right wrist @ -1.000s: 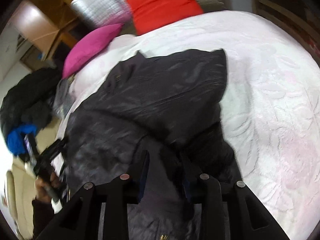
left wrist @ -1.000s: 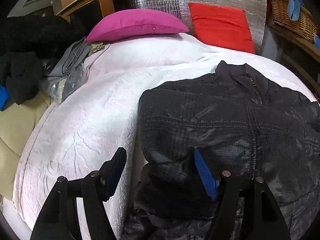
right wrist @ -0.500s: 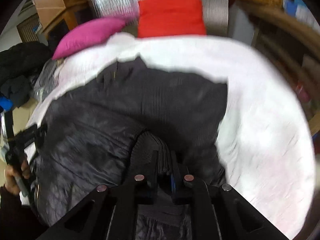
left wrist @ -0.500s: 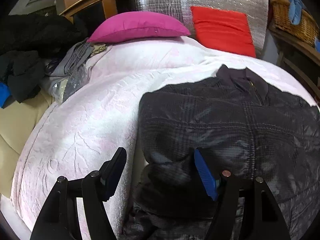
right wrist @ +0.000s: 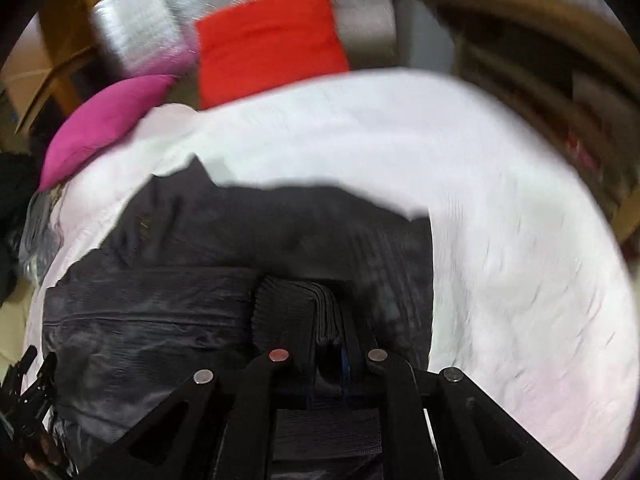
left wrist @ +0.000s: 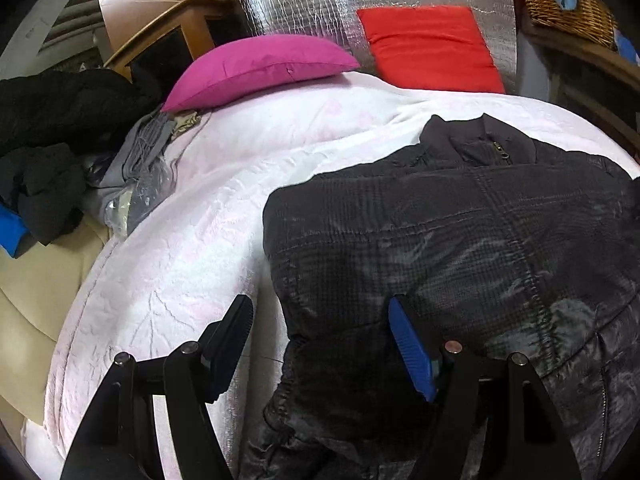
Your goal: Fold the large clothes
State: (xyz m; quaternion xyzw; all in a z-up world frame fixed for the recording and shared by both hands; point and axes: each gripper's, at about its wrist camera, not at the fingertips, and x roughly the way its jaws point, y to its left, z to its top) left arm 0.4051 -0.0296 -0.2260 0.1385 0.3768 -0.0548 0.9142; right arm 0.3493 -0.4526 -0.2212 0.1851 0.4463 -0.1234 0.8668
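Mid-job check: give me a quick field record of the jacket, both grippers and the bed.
garment: dark jacket lying flat, collar toward the pillows
surface: white bedspread
left gripper: open, over the jacket's near left edge
right gripper: shut on the jacket's ribbed cuff
pillows: magenta pillow, red pillow

A dark quilted jacket (left wrist: 460,240) lies spread face-up on the white bedspread (left wrist: 180,248) — zipped collar toward the pillows, one ribbed cuff (right wrist: 288,308) apparently folded inward.
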